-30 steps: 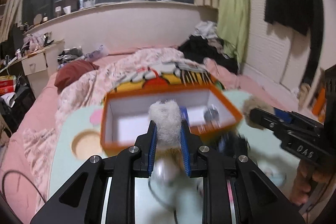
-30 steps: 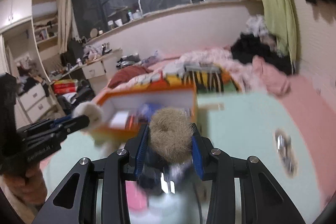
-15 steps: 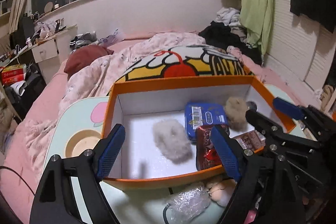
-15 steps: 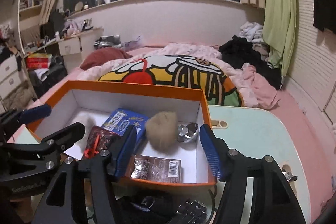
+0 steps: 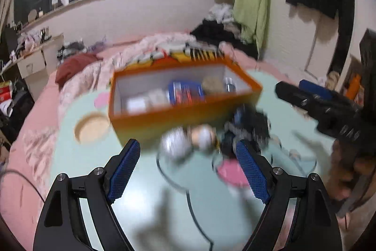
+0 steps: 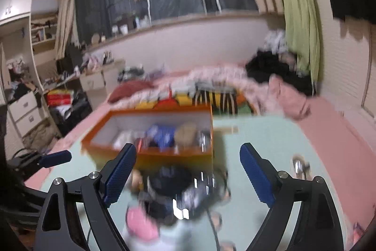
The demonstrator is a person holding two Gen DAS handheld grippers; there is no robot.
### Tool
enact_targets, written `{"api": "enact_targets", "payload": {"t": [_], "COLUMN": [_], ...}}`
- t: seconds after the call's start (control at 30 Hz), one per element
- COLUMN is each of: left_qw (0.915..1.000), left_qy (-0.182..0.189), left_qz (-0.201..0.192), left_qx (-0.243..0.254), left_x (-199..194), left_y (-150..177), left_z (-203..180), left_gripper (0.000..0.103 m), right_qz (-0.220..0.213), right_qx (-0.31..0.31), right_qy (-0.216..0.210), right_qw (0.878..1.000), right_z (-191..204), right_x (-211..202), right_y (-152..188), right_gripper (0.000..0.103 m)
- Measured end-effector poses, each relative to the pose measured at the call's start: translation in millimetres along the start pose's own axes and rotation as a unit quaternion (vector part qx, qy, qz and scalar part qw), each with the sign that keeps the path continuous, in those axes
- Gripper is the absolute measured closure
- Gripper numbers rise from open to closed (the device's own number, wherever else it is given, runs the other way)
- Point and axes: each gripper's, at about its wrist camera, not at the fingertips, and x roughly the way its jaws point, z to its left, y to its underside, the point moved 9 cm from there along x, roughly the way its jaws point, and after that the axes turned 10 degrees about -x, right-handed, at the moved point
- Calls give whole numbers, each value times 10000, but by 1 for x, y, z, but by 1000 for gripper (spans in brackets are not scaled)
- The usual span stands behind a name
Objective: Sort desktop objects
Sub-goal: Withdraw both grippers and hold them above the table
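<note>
An orange box stands on the mint-green table. In it lie a white fluffy ball, a brown fluffy ball and a blue packet. My left gripper is open and holds nothing, hovering over a blurred pile in front of the box. My right gripper has its jaws opening, with nothing gripped, above the black clutter. Each gripper shows in the other's view: the right gripper and the left gripper.
The pile holds a clear plastic wad, black items and a pink piece. A dark cable crosses the table. A round recess lies left of the box. A pink bed is behind.
A second ago each gripper was shut on a fluffy ball. Both balls now lie in the box, and both grippers have opened and drawn back over the pile.
</note>
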Motion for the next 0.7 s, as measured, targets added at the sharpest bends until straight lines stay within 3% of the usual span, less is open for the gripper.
{"api": "enact_targets", "payload": {"t": [0.13, 0.2, 0.3, 0.37, 0.7], "left_qw": [9964, 9954, 9948, 9958, 9964], "left_qy": [-152, -270, -797, -694, -642], "left_qz": [729, 774, 579, 577, 540], "left_qx": [-409, -491, -258, -144, -96], "left_x": [21, 28, 38, 43, 48], "left_y": [39, 47, 51, 52, 51], "left_z": [7, 9, 11, 5, 6], "left_gripper": [19, 19, 15, 3, 1], "right_qz": [654, 1070, 1590, 1678, 1712], "right_qx": [-32, -277, -416, -369, -365], "right_qy": [-84, 109, 266, 316, 265], "right_qw": [9978, 9938, 9861, 9846, 9842], "right_z": [4, 9, 10, 6, 2], "right_x": [-1, 6, 23, 26, 30], "right_y": [41, 69, 102, 104, 113], "right_gripper": [13, 13, 10, 5, 2]}}
